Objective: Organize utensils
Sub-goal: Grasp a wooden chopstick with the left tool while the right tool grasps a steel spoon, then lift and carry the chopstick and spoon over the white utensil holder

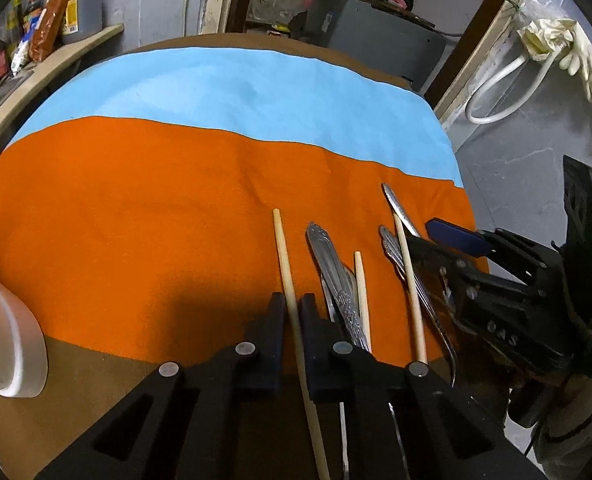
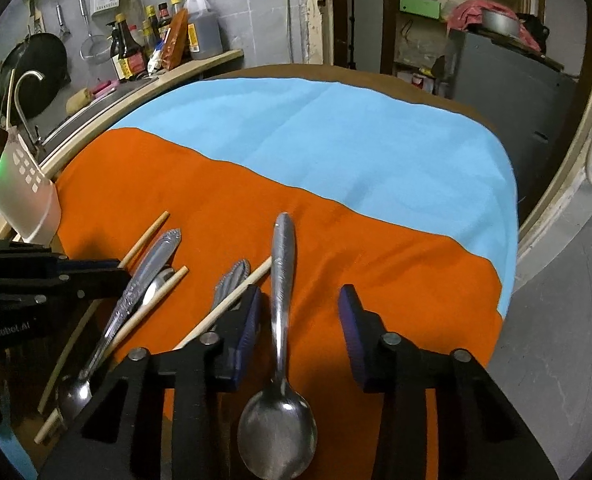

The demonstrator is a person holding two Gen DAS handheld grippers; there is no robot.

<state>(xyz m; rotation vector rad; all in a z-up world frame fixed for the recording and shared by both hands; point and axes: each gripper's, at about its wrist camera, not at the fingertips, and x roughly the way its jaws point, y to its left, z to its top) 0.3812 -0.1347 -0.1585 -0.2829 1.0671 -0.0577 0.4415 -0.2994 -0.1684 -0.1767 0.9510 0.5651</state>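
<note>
glossy metal spoon [image 2: 280, 360], matt wooden chopstick [image 1: 292, 292]

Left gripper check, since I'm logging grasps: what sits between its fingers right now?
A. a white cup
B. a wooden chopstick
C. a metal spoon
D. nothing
B: in the left wrist view the left gripper has its jaws closed onto a wooden chopstick lying on the orange cloth.

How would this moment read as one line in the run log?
left gripper: shut on chopstick | right gripper: open around spoon | surface: orange cloth
</note>
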